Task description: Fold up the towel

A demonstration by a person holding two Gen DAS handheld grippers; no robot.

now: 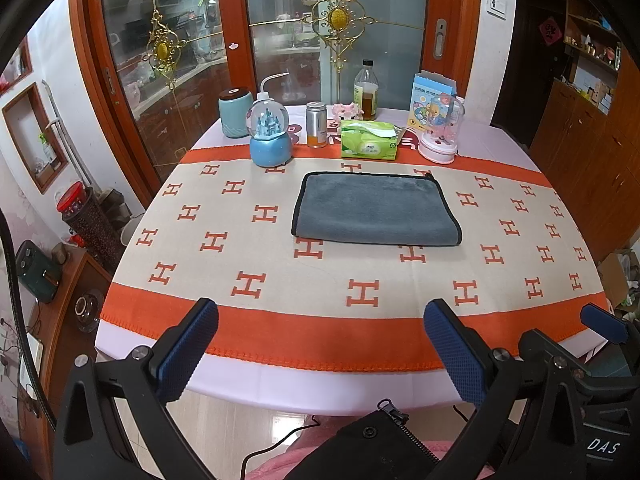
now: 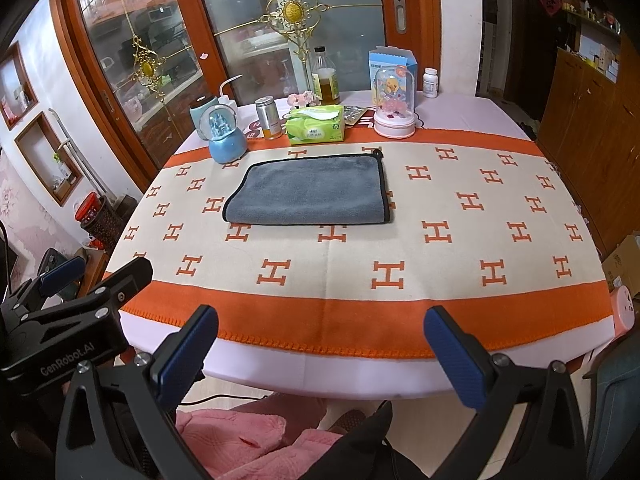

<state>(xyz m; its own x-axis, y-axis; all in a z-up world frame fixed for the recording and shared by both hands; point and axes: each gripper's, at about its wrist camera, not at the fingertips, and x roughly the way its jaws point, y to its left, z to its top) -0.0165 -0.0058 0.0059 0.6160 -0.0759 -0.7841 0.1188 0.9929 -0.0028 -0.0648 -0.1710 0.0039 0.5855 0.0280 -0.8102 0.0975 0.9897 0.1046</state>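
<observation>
We are in a home's dining area. The table (image 1: pixel 280 352) (cloth-covered) holds a snow globe (image 1: pixel 270 136) and tissues (image 1: pixel 370 140); behind it are glass doors (image 1: pixel 336 28).

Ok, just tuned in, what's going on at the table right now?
A person holds two tools over the near table edge, neither touching anything. The left tool and right tool are both open and empty. The grey towel lies flat mid-table on the H-patterned cloth, apparently already folded once, its fold toward the near side. Ornaments, bottles and a tissue pack stand behind it.
</observation>
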